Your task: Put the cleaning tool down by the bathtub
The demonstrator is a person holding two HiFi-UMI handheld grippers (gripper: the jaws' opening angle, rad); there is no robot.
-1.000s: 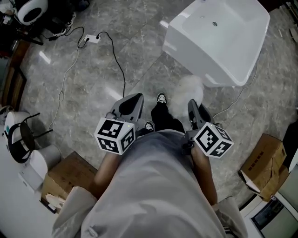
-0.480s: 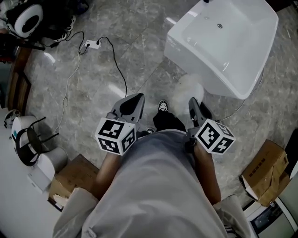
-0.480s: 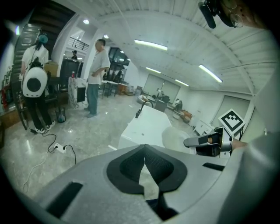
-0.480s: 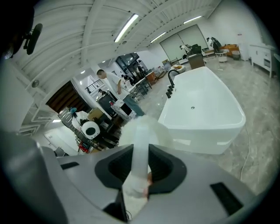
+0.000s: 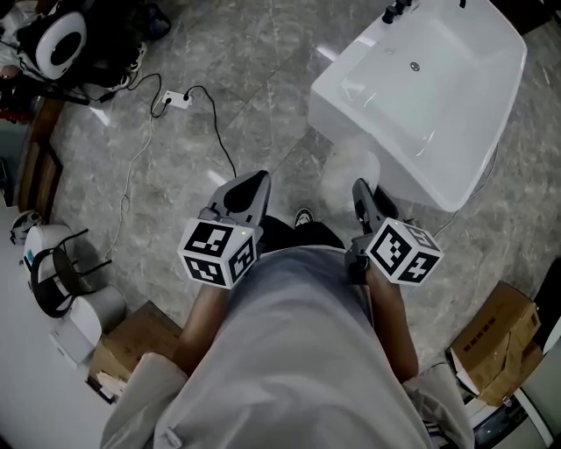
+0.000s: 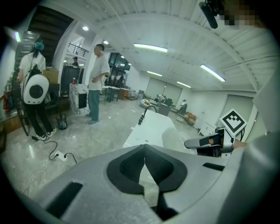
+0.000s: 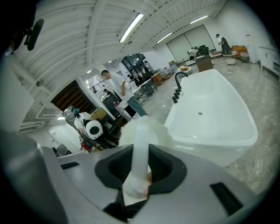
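The white bathtub fills the upper right of the head view, and shows ahead in the right gripper view and the left gripper view. The cleaning tool is a fluffy white head on a pale translucent handle. My right gripper is shut on that handle, with the fluffy head just in front of the tub's near wall. Beside it at the same height, my left gripper holds nothing, its pad tips meeting. From the left gripper view the right gripper shows at the right.
A black faucet stands on the tub's far rim. A power strip with a black cable lies on the stone floor at left. Cardboard boxes sit at lower right and lower left. People stand farther off.
Both grippers have moved forward together toward the bathtub. The tub now sits closer, and the fluffy head has come up against its near wall in the head view.
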